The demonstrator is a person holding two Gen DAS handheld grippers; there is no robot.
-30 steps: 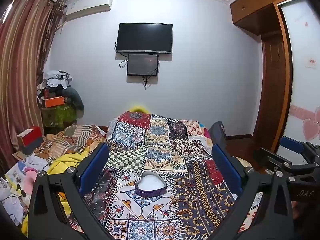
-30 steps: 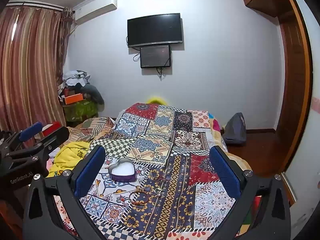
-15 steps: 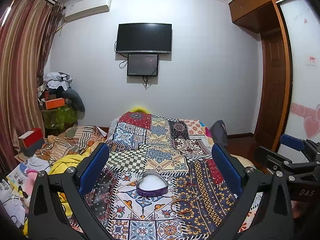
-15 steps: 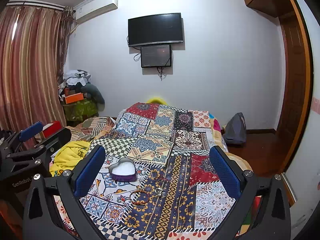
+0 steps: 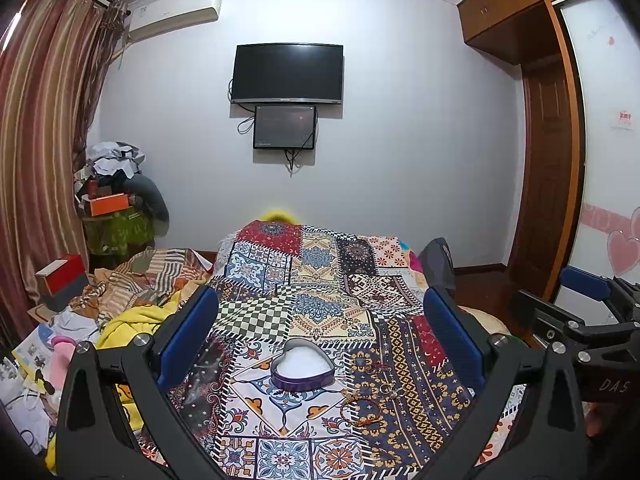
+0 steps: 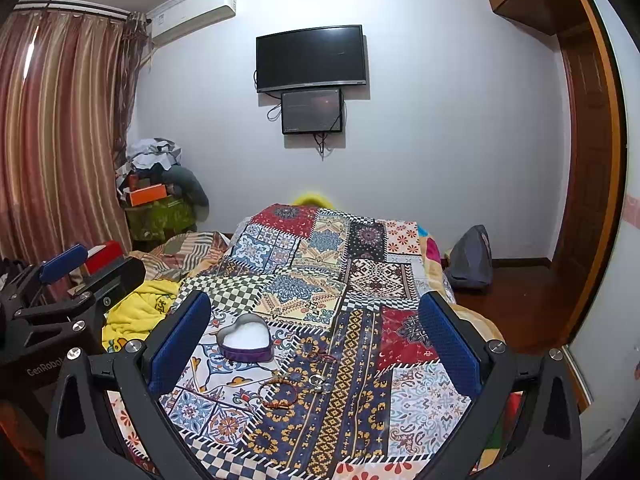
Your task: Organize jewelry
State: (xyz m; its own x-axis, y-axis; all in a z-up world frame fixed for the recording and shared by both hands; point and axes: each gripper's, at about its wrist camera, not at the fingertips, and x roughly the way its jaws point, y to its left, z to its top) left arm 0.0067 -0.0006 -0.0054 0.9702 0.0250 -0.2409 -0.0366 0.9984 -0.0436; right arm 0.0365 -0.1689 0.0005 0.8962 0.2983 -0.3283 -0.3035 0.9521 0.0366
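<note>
Both grippers hover above the quilt (image 6: 400, 280) with jaws spread wide and nothing between them; neither touches any item.

Right gripper (image 6: 314, 336): the jewelry lies below and ahead of its jaws, close to their centre line; a red cord bracelet (image 6: 278, 392) sits nearest, a small silver ring (image 6: 316, 381) just right of it, a dark bracelet (image 6: 322, 356) beyond; the heart box (image 6: 245, 338) stands further ahead, toward the left finger.

Left gripper (image 5: 320, 332): the box (image 5: 303, 368) lies almost dead ahead between its jaws; the bracelet (image 5: 360, 408) and ring (image 5: 390, 391) lie off toward its right finger.

Judgement: the right gripper is the better placed for the jewelry, the left for the box; the pick has not begun.

Condition of items: the red bracelet is a thin loop lying flat, its long axis roughly across the right jaws; fine detail too small to tell; the box is open, purple-walled, white-lined, apparently empty; the pieces lie near one another, apart from the box.
</note>
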